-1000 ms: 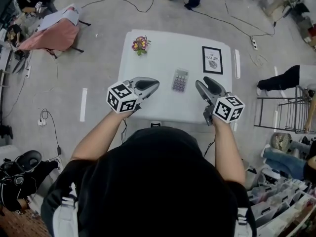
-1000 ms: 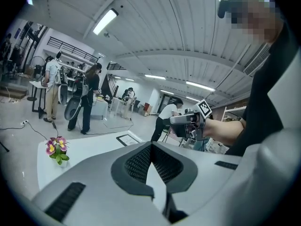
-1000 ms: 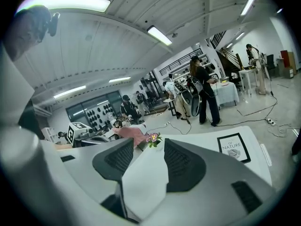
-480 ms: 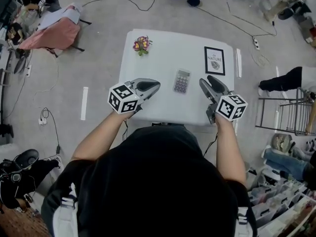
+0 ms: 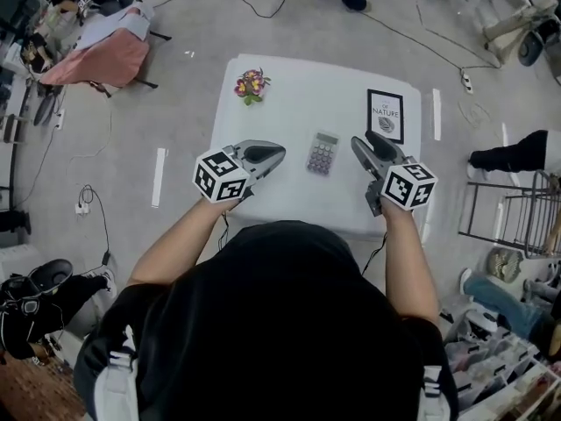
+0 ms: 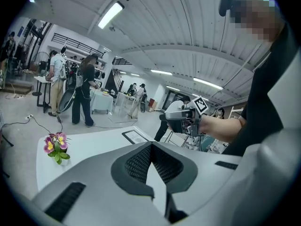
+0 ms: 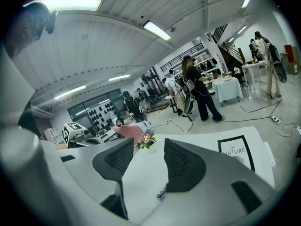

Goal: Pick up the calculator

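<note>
Over the bench's [image 5: 294,191] near edge | left hand-held gripper [image 5: 277,153]: jaws pressed together, empty | right hand-held gripper [image 5: 365,141]: jaws spread, empty | calculator [image 5: 322,153]: flat between them, untouched | farther back: flowers [image 5: 250,84], framed print [image 5: 385,116]

My head camera looks steeply down on the desk [image 5: 289,103]; both gripper cameras skim it low, sharing the flowers [image 6: 56,145].

Big open lab/workshop hall: bare grey floor [image 5: 184,95] with loose cables [image 5: 410,40] and a power strip [image 5: 466,82], ribbed ceiling with tube lights [image 6: 111,14], people [image 6: 87,91] standing at work tables [image 7: 226,87].
</note>
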{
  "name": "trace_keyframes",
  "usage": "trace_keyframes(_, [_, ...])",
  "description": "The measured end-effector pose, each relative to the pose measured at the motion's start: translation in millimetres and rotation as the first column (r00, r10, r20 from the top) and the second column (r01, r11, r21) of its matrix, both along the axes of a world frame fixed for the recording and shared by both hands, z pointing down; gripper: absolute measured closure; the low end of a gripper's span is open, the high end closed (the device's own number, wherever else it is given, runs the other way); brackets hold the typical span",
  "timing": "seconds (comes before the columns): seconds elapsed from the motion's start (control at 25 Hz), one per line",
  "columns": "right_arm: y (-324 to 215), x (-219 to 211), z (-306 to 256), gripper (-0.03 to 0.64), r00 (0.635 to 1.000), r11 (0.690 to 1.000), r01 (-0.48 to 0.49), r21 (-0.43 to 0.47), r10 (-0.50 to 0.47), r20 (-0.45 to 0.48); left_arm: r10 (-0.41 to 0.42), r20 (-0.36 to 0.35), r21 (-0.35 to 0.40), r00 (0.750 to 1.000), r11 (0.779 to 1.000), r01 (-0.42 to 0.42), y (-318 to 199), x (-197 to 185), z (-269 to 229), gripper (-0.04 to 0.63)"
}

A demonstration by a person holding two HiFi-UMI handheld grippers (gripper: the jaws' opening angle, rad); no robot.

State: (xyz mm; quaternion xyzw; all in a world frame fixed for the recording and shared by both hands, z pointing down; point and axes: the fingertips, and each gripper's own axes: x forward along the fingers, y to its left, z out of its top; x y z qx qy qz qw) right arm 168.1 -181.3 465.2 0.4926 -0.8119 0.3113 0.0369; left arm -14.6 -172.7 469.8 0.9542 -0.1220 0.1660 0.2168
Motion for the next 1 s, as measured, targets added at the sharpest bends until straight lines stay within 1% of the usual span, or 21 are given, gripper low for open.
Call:
trace_keyframes(0.2, [-14.3, 17.8, 18.0, 0.403, 1.0, 0.999, 0.014, -0.042, -0.014, 0.004, -0.012, 0.01, -0.03, 1.0, 0.999, 0.013, -11.3, 19.3, 9.3, 0.577])
trace_keyframes(0.48, [-35.4, 23.7, 53.3, 0.402, 0.998, 0.991, 0.07, -0.113, -0.07, 0.003, -0.029, 0.036, -0.081, 0.999, 0.996, 0.032, -22.8, 35.9, 31.1, 0.577])
trace_keyframes(0.84, [-53.1, 15.8, 111.6, 0.402, 0.987, 0.962, 0.16, -0.221, -0.157, 0.032, -0.09, 0.068, -0.139, 0.994, 0.985, 0.099, -35.1, 37.5, 56.7, 0.577])
trace_keyframes(1.0, [-63.3, 13.8, 142.5, 0.404, 0.979, 0.944, 0.199, -0.264, -0.201, 0.022, -0.111, 0.079, -0.163, 0.991, 0.979, 0.123, -41.3, 38.1, 72.9, 0.577])
